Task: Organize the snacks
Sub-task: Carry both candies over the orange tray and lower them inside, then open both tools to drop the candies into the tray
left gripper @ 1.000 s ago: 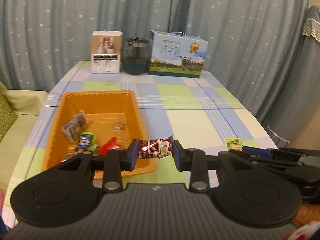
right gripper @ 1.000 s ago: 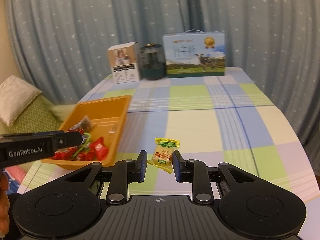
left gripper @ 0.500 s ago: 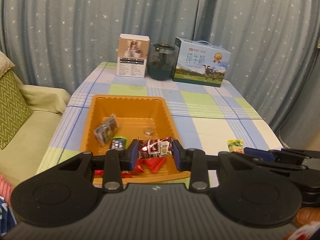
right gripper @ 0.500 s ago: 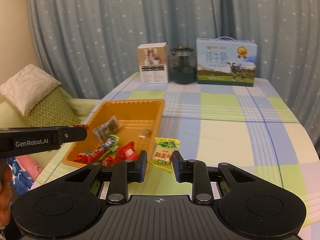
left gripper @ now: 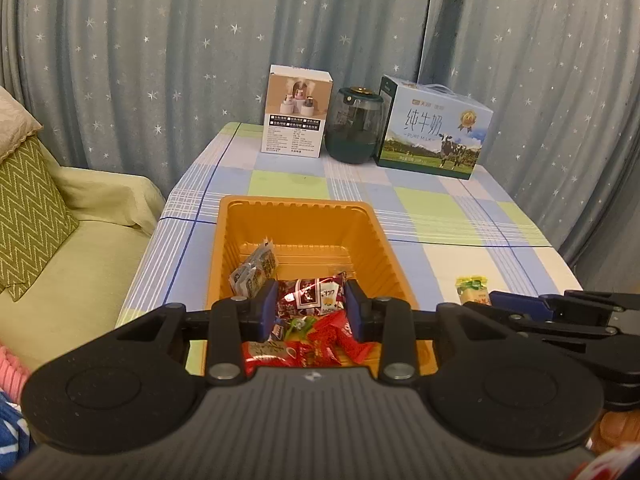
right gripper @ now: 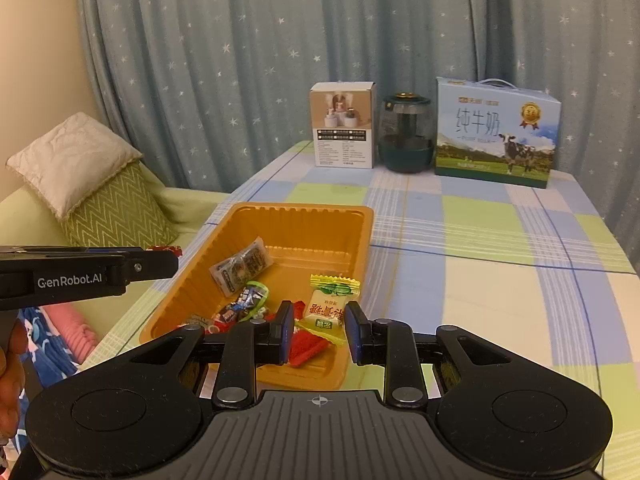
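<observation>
The left tool (left gripper: 311, 311) was clamped on a dark red snack packet (left gripper: 310, 295), its crinkled foil pinched at both ends between the blue pads, held above the near half of the orange plastic tray (left gripper: 298, 209). The right tool (right gripper: 316, 328) gripped a cream candy with yellow twisted ends (right gripper: 327, 305), hanging over the tray's near right corner; in the left wrist view only its upper part showed beyond the right tool's black fingers.

The tray was a shallow ribbed rectangle with rounded corners, standing on the checked tablecloth of the desk (right gripper: 480, 276). Its near rim was hidden behind both tools' bodies. Inside lay a clear packet with a dark printed pattern (right gripper: 240, 266), a small blue and green wrapper (right gripper: 250, 298) and several red wrappers (left gripper: 320, 340), partly covered by the tools, so their count could not be told.

At the desk's far edge stood a white carton (right gripper: 343, 125), a dark green jar (right gripper: 407, 138) with a rounded glassy body, and a milk box with a cow picture (right gripper: 496, 132). A star-dotted curtain (right gripper: 280, 40) hung behind. A zigzag cushion (right gripper: 116, 210) sat on the pale sofa, cut off at the left.
</observation>
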Available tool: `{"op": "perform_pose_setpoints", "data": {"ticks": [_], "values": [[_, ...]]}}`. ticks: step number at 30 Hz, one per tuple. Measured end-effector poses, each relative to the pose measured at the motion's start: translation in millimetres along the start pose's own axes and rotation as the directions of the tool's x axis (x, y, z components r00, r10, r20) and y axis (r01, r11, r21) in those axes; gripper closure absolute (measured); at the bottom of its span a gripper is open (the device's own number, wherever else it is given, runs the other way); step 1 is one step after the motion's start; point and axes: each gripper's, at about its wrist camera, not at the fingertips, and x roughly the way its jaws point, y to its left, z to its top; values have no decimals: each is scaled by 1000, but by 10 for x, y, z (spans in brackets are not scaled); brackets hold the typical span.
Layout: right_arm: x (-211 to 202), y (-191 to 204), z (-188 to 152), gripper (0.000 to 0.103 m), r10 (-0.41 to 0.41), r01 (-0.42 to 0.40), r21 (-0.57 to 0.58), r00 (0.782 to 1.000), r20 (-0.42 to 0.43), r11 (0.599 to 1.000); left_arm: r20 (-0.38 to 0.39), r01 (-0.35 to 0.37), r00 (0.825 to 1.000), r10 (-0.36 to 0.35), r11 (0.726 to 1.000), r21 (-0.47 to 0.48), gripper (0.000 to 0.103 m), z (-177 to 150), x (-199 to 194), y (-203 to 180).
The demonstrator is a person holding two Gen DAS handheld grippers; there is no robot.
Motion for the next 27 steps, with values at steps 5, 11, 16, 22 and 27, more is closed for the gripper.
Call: {"op": "perform_pose_setpoints", "data": {"ticks": [5,11,16,22,27], "values": [[219,8,52,75,6,-7,-13,1000,-17,1000,-18,13,1000,-13,1000,11,71,60,212,63],[465,-42,95,75,3,-4,-17,999,-40,1000,-44,28,999,-28,999,14,71,119,513,129],[618,-66,135,75,4,-5,-12,999,-50,1000,-70,41,997,-39,999,25,70,158,720,168],[724,-74,129,75,9,-10,-9,998,-62,1000,-88,45,995,-44,999,12,52,164,862,233],[778,-69,93,75,13,-14,-6,997,-76,1000,-76,19,997,-19,1000,-13,52,142,801,357]]}}
